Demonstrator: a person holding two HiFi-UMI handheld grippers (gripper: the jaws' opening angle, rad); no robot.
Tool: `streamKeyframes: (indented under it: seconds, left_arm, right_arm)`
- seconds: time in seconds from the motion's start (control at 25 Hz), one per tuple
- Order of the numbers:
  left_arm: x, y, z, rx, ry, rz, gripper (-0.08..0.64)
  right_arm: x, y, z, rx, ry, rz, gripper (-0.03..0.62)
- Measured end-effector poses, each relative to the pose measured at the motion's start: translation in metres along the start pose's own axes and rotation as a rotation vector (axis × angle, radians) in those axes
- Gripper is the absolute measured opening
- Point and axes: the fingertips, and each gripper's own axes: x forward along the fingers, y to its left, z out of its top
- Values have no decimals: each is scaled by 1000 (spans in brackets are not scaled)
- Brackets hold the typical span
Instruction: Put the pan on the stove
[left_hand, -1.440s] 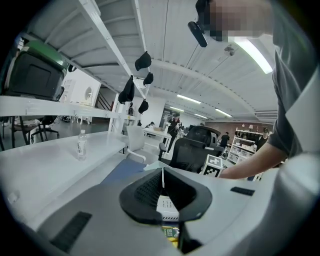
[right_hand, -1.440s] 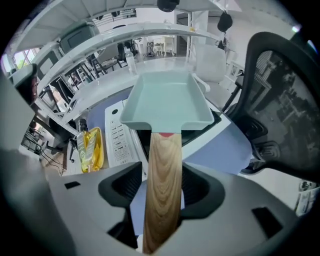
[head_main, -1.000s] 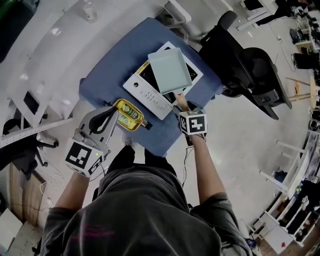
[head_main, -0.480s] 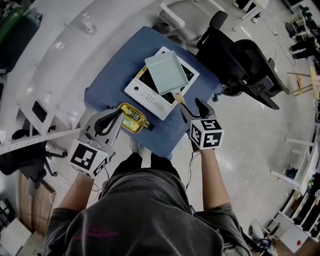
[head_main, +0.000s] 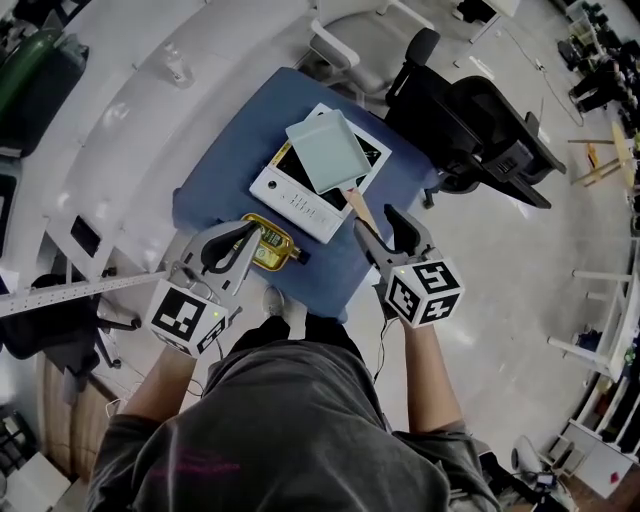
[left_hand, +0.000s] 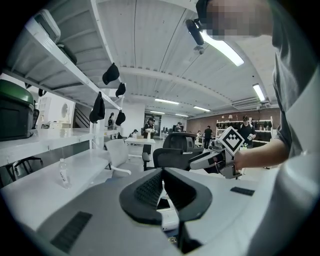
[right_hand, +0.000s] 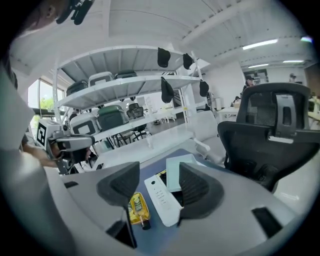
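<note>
I find the pan (head_main: 328, 150) sitting on the stove (head_main: 290, 196) at upper centre, likely light and rigid, best taken by its wooden handle (head_main: 360, 209); right gripper (head_main: 383, 229) jaws gape empty, left gripper (head_main: 238, 238) jaws meet on nothing.

The pale mint-green square pan (head_main: 326, 151) lies flat on the black glass top of the white rectangular stove (head_main: 298, 200), towards the stove's 1 o'clock end. Its wooden handle (head_main: 358, 206) points to 5 o'clock, past the stove's edge.
</note>
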Motion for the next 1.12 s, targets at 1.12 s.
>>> streamKeyframes:
  seconds: [1.12]
  left_arm:
    - [16, -4, 14, -11, -43, -46, 11]
  right_arm:
    - [-34, 57, 43, -60, -146, 43, 9]
